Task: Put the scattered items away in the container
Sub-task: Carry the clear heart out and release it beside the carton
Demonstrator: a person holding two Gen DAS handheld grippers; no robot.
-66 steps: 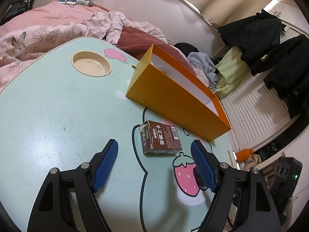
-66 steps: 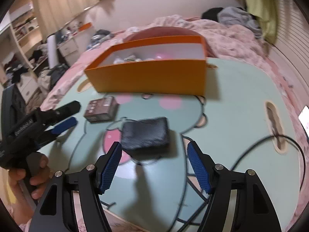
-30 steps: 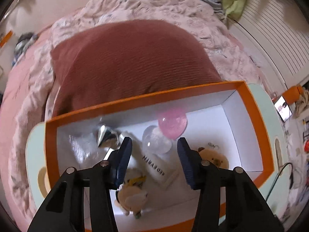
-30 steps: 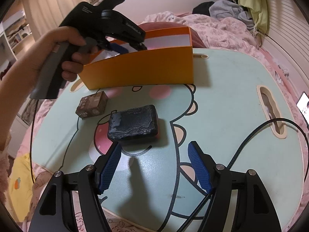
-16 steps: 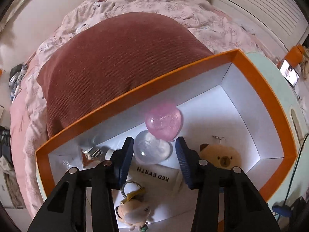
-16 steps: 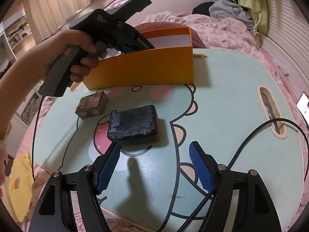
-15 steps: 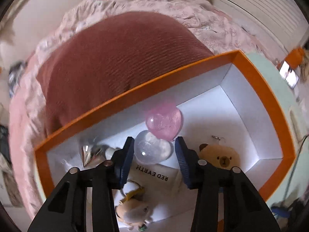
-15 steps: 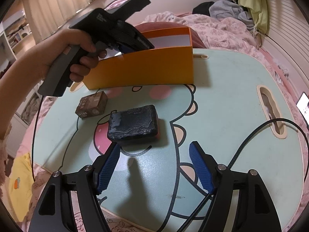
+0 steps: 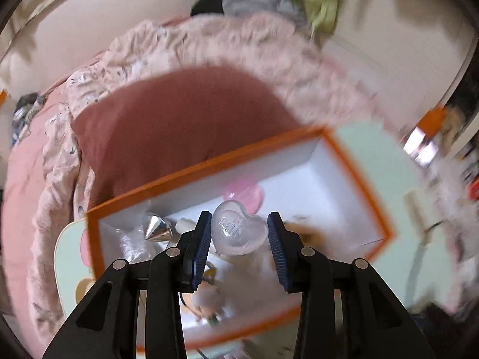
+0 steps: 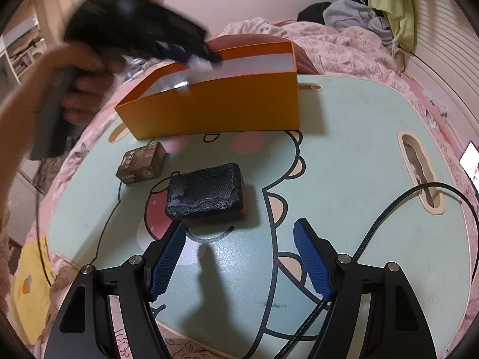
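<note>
My left gripper [image 9: 239, 236] is shut on a clear heart-shaped piece [image 9: 238, 229], held up over the open orange box [image 9: 209, 164]. A pink heart [image 9: 245, 193], a silver cone [image 9: 157, 229] and small toys lie inside the box, blurred. In the right wrist view the orange box [image 10: 215, 110] stands at the back of the mint table [image 10: 344, 149], and a hand [image 10: 80, 89] holds the left gripper above it. A brown carton [image 10: 142, 163] and a dark blue pouch [image 10: 206, 190] lie in front of the box. My right gripper [image 10: 239, 245] hangs open just short of the pouch.
A black cable [image 10: 389, 218] runs across the table's right side through a slot cutout [image 10: 419, 173]. A dark red cushion [image 9: 179, 125] and pink bedding [image 10: 344, 48] lie behind the box. A lit phone [image 10: 470, 161] sits at the far right edge.
The left gripper closed on the clear heart, which lay in the box, and has risen with it. The right gripper has not moved.
</note>
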